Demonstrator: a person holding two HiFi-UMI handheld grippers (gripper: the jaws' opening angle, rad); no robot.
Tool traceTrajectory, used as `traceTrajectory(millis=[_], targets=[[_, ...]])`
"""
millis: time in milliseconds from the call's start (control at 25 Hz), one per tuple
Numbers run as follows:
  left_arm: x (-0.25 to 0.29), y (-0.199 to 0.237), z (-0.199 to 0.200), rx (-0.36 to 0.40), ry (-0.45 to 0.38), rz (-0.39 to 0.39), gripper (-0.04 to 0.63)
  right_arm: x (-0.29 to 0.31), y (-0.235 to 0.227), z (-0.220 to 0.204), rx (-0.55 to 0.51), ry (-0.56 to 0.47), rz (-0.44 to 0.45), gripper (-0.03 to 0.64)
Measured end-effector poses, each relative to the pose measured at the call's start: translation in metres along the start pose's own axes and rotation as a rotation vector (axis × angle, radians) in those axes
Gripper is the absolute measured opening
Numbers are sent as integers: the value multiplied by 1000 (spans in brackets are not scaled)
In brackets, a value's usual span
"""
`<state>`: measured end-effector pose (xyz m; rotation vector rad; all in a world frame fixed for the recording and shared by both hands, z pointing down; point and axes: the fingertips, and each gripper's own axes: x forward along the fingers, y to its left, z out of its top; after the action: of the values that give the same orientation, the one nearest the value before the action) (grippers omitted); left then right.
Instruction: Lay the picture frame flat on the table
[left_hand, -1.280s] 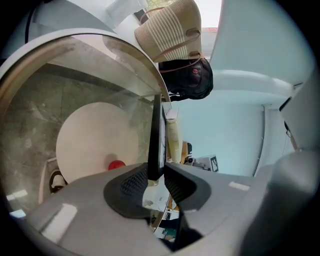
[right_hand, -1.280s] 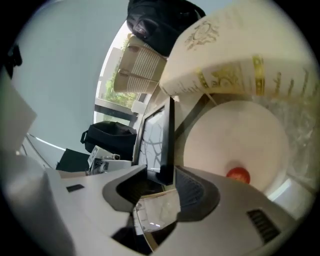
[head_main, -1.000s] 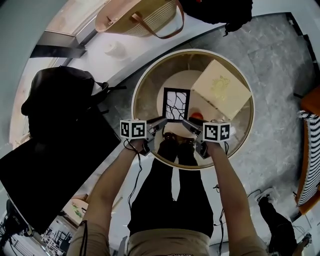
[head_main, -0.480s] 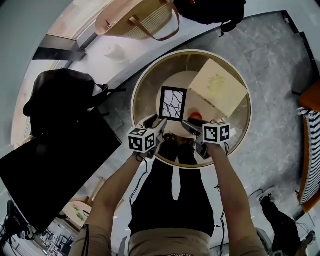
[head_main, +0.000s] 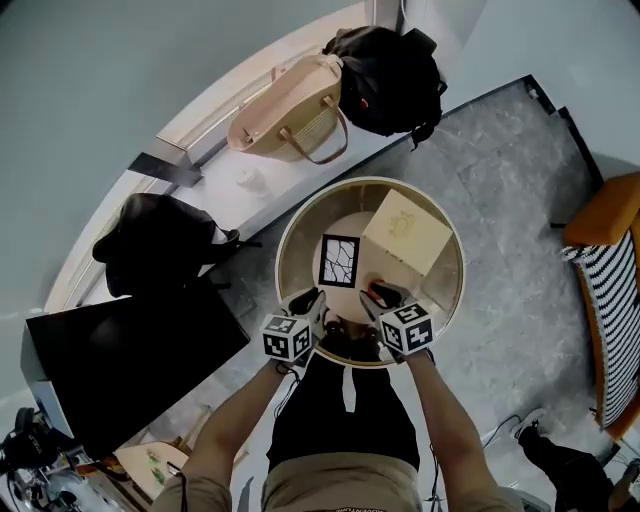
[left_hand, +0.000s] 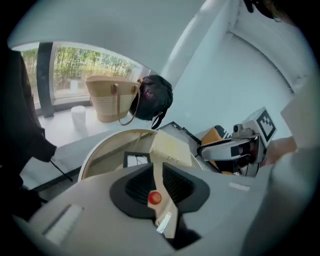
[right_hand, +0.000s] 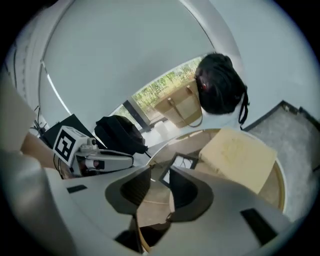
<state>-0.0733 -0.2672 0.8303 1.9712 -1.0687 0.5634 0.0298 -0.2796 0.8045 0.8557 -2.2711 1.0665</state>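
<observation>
Picture frame (head_main: 338, 260) seemingly flat; gripper views hide lower half.

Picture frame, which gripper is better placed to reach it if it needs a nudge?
Left, probably. The picture frame lies just beyond the left gripper; the right gripper sits further aside, before the box. Both grippers' jaws have just been closing, empty.

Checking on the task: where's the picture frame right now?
In the head view the picture frame lies on the round table, a little left of its centre, just to the left of the cream box.
</observation>
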Motion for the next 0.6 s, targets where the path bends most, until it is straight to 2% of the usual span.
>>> traceTrajectory(millis=[120,200,360,600], targets=[[-36,-37,43,67,-69,-15,41,-43,34,37,-91,-47,-27,102],[-62,-64,69,119,-112,-23,14,-73,56,60,-134,-89,-40,62],[-105,-108,117,218,-196,-41,8,-121,85,102,-192,-171,-79,28],[-161,-156,148,284,-243,-100,8,-185,125,138,-275,-265,-128,14]])
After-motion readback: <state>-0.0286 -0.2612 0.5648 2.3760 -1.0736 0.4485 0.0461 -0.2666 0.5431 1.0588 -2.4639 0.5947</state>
